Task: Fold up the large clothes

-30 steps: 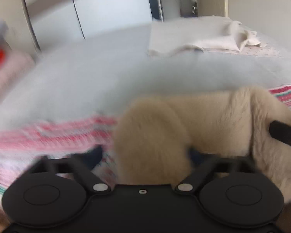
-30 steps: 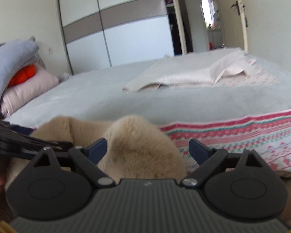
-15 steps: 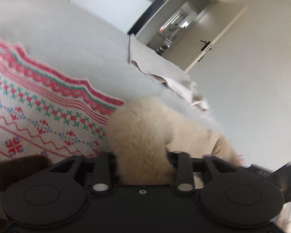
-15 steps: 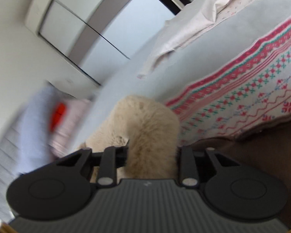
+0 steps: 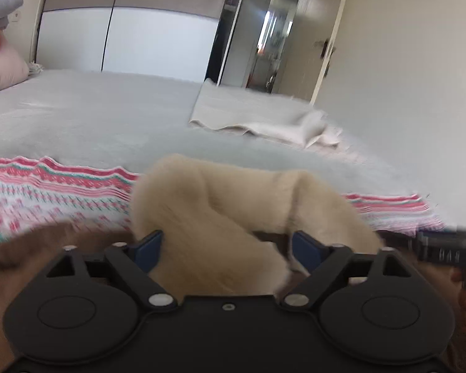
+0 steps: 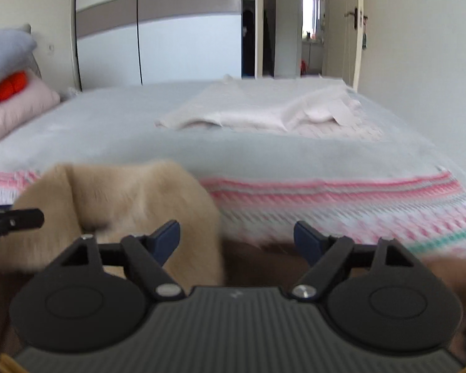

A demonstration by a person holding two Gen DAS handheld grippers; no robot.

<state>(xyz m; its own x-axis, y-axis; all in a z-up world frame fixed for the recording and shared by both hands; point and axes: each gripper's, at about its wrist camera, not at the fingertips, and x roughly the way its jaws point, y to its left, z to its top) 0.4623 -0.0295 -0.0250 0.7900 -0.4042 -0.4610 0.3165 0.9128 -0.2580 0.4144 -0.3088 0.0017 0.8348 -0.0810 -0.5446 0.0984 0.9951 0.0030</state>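
A beige fleece garment (image 5: pixel 220 205) lies bunched at the near edge of the bed, on a pink, red and green patterned blanket (image 5: pixel 46 186). My left gripper (image 5: pixel 226 245) has its jaws opening wide; the fleece sits between the blue pads (image 5: pixel 149 245) without being pinched. My right gripper (image 6: pixel 237 237) is also opening. There the fleece (image 6: pixel 124 205) rests against the left pad (image 6: pixel 167 236), with a clear gap to the right pad. Brown cloth (image 6: pixel 264 255) shows under the fleece. Each view catches the other gripper's black finger (image 6: pixel 15 220) at its side.
The grey bed cover (image 6: pixel 108 130) stretches ahead, with a crumpled white cloth (image 6: pixel 264 108) at its far right. Pillows and an orange item (image 6: pixel 6 90) are stacked at the left. A wardrobe (image 5: pixel 124 37) and a doorway (image 6: pixel 310 31) stand behind. A wall runs along the right.
Half a second ago both grippers were shut on the beige fleece and tilted. Now both jaws have spread, the fleece is let go, and both views are level.
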